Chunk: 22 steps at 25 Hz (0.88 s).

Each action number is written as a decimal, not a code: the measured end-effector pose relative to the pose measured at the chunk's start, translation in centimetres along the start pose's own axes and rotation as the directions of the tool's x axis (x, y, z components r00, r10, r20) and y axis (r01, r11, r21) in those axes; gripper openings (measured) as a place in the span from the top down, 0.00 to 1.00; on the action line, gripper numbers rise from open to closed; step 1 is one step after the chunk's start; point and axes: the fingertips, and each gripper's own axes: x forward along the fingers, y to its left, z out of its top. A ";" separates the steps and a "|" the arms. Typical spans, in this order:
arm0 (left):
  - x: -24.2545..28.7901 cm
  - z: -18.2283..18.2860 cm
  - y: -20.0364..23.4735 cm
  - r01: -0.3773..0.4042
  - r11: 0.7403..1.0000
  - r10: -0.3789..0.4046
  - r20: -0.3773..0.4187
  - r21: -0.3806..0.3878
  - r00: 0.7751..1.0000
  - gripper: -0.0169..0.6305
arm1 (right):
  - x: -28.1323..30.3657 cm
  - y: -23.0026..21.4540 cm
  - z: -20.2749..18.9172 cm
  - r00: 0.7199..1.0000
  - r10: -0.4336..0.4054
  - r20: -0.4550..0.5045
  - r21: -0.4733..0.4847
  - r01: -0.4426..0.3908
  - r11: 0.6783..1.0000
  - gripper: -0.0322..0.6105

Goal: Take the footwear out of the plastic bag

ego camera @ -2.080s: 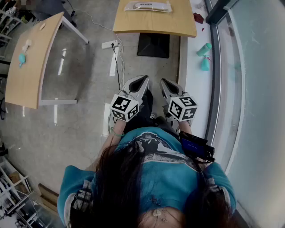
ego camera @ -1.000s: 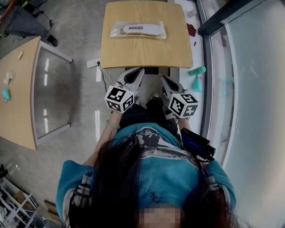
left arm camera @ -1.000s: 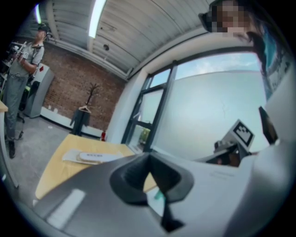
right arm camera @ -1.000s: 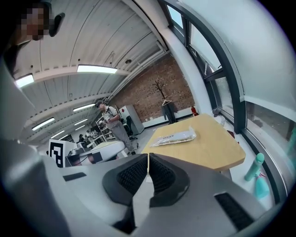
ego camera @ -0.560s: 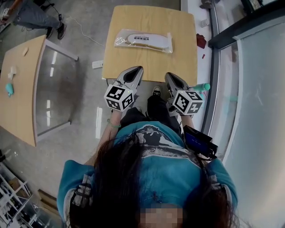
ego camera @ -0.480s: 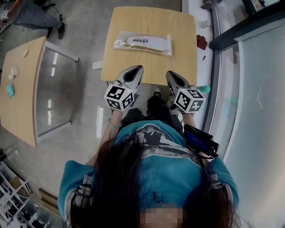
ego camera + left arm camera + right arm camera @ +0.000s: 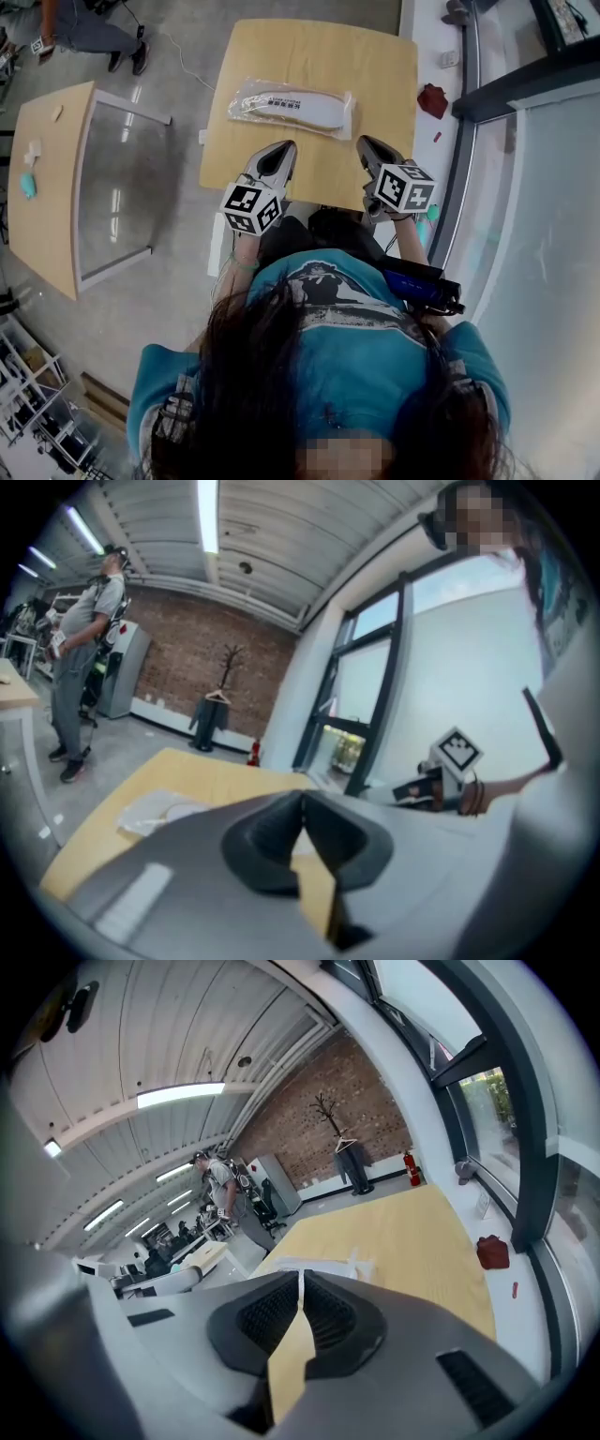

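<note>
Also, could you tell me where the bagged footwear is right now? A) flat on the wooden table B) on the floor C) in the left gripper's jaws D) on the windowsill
A: the plastic bag lies flat on the wooden table, with the footwear inside it.

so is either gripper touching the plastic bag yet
No, the left gripper and right gripper both sit short of the plastic bag.

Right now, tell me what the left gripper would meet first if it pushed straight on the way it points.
Probably the clear plastic bag holding white footwear, on the light wooden table. The shut left gripper tilts slightly down, so bare table may come first; depth is unclear.
</note>
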 end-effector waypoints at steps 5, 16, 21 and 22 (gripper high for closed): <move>2.0 -1.0 1.0 -0.054 0.999 0.054 -0.058 0.010 0.997 0.97 | 3.2 -3.7 0.1 0.995 0.028 -0.092 -0.027 -0.030 0.999 0.92; 7.4 -3.2 4.4 -0.009 0.999 0.001 -0.190 -0.039 0.982 0.86 | 9.5 -8.1 -0.6 0.968 0.063 -0.241 0.003 -0.064 0.998 0.92; 11.0 -4.4 6.4 0.022 0.998 -0.035 -0.253 -0.055 0.967 0.85 | 10.8 -9.0 -1.0 0.959 0.071 -0.274 -0.001 -0.074 0.997 0.90; 11.8 -4.7 6.7 0.026 0.998 -0.042 -0.263 -0.063 0.964 0.85 | 11.1 -9.1 -1.1 0.956 0.075 -0.285 -0.006 -0.080 0.997 0.89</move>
